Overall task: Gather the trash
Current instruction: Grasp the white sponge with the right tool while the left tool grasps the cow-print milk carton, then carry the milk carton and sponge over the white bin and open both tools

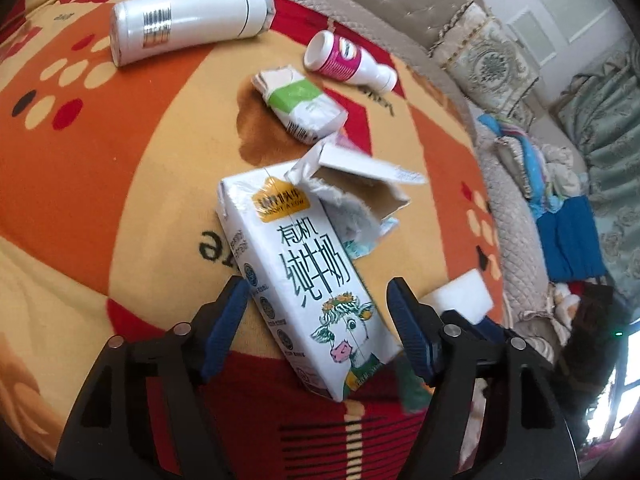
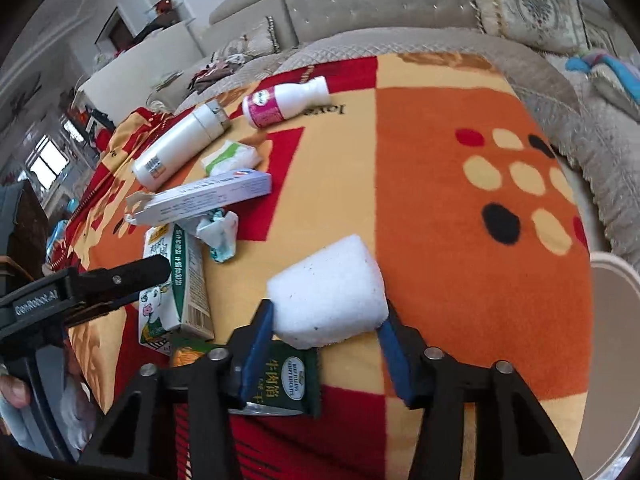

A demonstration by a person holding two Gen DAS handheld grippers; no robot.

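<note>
Pick-up stage of trash collection, judged from the layout: several items spread over a patterned blanket (image 1: pixel 100 184), none yet seen in a container.

Left gripper (image 1: pixel 318 308): jaws apart, straddling the milk carton (image 1: pixel 316 280) lying flat on the blanket. Left pad at or very near the carton's edge, right pad clear of it (no clamping visible). Carton top torn open, a long flat box (image 2: pixel 212 198) and a crumpled wrapper (image 2: pixel 220 232) lying just beyond it.

Right gripper (image 2: pixel 326 328): jaws set on either side of the white foam block (image 2: pixel 328 292), both pads meeting its near corners (firm squeeze or mere contact: cannot tell). A green biscuit packet (image 2: pixel 286 380) lying under the gripper, just beside the block.

Further off on the blanket: a white flask (image 1: pixel 188 24), a small pink-labelled bottle (image 1: pixel 348 60) on its side, a crushed green-and-white pack (image 1: pixel 300 100).

Next move, as a judgement:
- Left: centre the jaws on the carton's narrow width, close until both pads bear on its sides, then lift.
- Right: confirm a firm grip on the foam block before lifting (soft material, likely to compress and slip).
- Carry both to a bin; a pale rounded rim (image 2: pixel 612 264) at the right edge of the right view may be one, not certain.
</note>
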